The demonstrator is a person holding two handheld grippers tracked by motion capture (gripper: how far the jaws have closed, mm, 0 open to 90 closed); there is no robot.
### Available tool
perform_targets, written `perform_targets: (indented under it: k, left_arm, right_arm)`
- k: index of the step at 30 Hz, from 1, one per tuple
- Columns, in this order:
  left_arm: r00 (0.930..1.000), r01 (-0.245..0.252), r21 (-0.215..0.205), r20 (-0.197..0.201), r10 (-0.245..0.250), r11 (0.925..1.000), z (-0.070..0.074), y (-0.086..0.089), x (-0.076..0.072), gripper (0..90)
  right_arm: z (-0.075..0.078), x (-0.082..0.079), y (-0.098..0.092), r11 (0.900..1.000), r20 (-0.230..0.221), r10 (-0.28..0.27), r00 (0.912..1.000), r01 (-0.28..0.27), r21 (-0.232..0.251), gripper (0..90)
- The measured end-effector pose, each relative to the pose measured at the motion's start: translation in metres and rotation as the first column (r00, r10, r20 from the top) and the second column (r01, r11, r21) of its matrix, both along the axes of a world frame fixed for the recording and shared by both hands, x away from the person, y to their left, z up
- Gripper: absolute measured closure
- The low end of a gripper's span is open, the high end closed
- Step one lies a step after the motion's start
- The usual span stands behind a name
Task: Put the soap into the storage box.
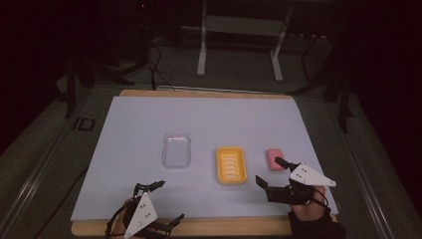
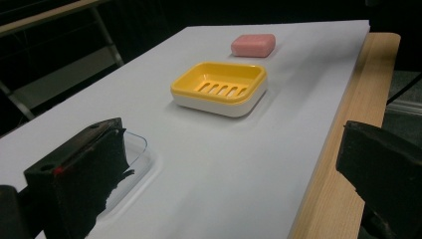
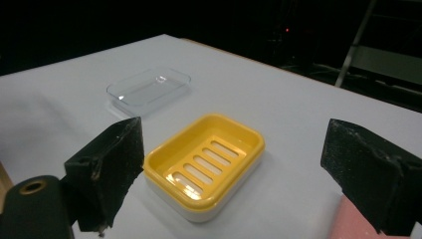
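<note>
On a pale mat [image 1: 149,124], both grippers wait with jaws apart, empty: left [image 1: 164,201], right [image 1: 268,172] beside the soap [image 1: 274,159]. Likely next: soap into the yellow dish [image 1: 231,166], left of it.

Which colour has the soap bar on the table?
Pink; the soap bar shows best in the left gripper view.

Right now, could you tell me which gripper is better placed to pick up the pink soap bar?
Right. The right gripper sits open beside the pink soap bar, while the left gripper waits at the table's near edge, past the yellow slotted soap dish.
</note>
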State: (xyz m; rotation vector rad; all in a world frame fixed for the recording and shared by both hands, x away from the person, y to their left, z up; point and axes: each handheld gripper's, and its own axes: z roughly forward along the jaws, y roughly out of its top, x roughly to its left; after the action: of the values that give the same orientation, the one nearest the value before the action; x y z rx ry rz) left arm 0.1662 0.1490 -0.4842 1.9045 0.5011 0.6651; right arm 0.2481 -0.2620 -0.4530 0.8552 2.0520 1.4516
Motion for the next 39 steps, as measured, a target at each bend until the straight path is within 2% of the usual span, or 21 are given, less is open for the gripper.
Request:
perform_targets:
  k: [4, 5, 6, 11, 19, 23, 26, 30, 31, 33, 34, 36, 37, 38, 39]
  left_arm:
    - [1.0, 0.0, 0.002, 0.0, 0.0, 1.0, 0.0, 0.0, 0.0, 0.4]
    - [1.0, 0.0, 0.002, 0.0, 0.0, 1.0, 0.0, 0.0, 0.0, 0.4]
    - [1.0, -0.001, 0.003, 0.0, 0.001, 1.0, 0.0, 0.0, 0.0, 0.4]
    - [1.0, 0.0, 0.003, 0.0, 0.0, 1.0, 0.0, 0.0, 0.0, 0.4]
    - [1.0, 0.0, 0.003, -0.001, 0.0, 1.0, 0.0, 0.0, 0.0, 0.4]
    - [1.0, 0.001, 0.003, 0.0, -0.001, 1.0, 0.0, -0.001, -0.001, 0.4]
    - [1.0, 0.0, 0.005, 0.0, 0.0, 1.0, 0.0, -0.001, -0.001, 0.4]
    - [1.0, 0.0, 0.006, 0.0, 0.0, 1.0, 0.0, -0.001, -0.001, 0.4]
    - [1.0, 0.0, 0.006, 0.0, 0.0, 1.0, 0.0, -0.001, -0.001, 0.4]
    - [1.0, -0.001, 0.009, -0.001, 0.001, 1.0, -0.001, -0.001, 0.0, 0.4]
    - [1.0, -0.002, 0.009, -0.002, 0.002, 1.0, -0.001, -0.001, 0.0, 0.4]
    - [1.0, -0.002, 0.008, -0.001, 0.002, 1.0, -0.001, -0.001, 0.0, 0.4]
    - [1.0, -0.002, 0.008, -0.001, 0.002, 1.0, -0.001, -0.001, 0.0, 0.4]
    - [1.0, -0.002, 0.008, -0.001, 0.002, 1.0, -0.001, -0.001, 0.0, 0.4]
    - [1.0, -0.002, 0.008, -0.002, 0.002, 1.0, -0.001, -0.001, 0.0, 0.4]
  right_arm:
    - [-0.001, -0.002, 0.0, 1.0, 0.008, 0.004, 1.0, -0.004, 0.019, 12.7]
    - [0.0, -0.002, 0.0, 1.0, 0.002, 0.001, 1.0, -0.001, 0.009, 12.9]
    - [0.002, -0.003, -0.002, 0.999, -0.029, 0.034, 0.999, -0.033, 0.021, 11.1]
    - [0.004, -0.002, -0.002, 0.999, -0.052, 0.047, 0.9975, -0.046, 0.015, 11.1]
    - [0.004, 0.007, -0.002, 0.997, -0.118, 0.033, 0.9925, -0.041, -0.068, 11.1]
    - [0.003, 0.014, -0.003, 0.993, -0.177, 0.026, 0.9838, -0.046, -0.11, 11.1]
    - [0.002, 0.019, -0.004, 0.989, -0.24, 0.039, 0.9699, -0.071, -0.128, 10.9]
    - [0.001, 0.027, -0.005, 0.983, -0.338, 0.051, 0.9399, -0.107, -0.151, 10.4]
    - [0.0, 0.028, -0.005, 0.981, -0.344, 0.048, 0.9377, -0.108, -0.159, 10.4]
    - [-0.001, 0.031, -0.005, 0.976, -0.387, 0.044, 0.9209, -0.121, -0.179, 10.4]
    - [-0.002, 0.032, -0.004, 0.974, -0.4, 0.032, 0.9159, -0.119, -0.194, 10.4]
    - [-0.004, 0.035, -0.003, 0.968, -0.458, 0.018, 0.889, -0.13, -0.215, 10.4]
    - [-0.006, 0.036, -0.003, 0.965, -0.469, 0.007, 0.8832, -0.128, -0.227, 10.4]
    - [-0.007, 0.037, -0.003, 0.963, -0.491, 0.002, 0.8713, -0.134, -0.235, 10.4]
    - [-0.008, 0.038, -0.003, 0.959, -0.518, -0.012, 0.8553, -0.137, -0.249, 10.3]
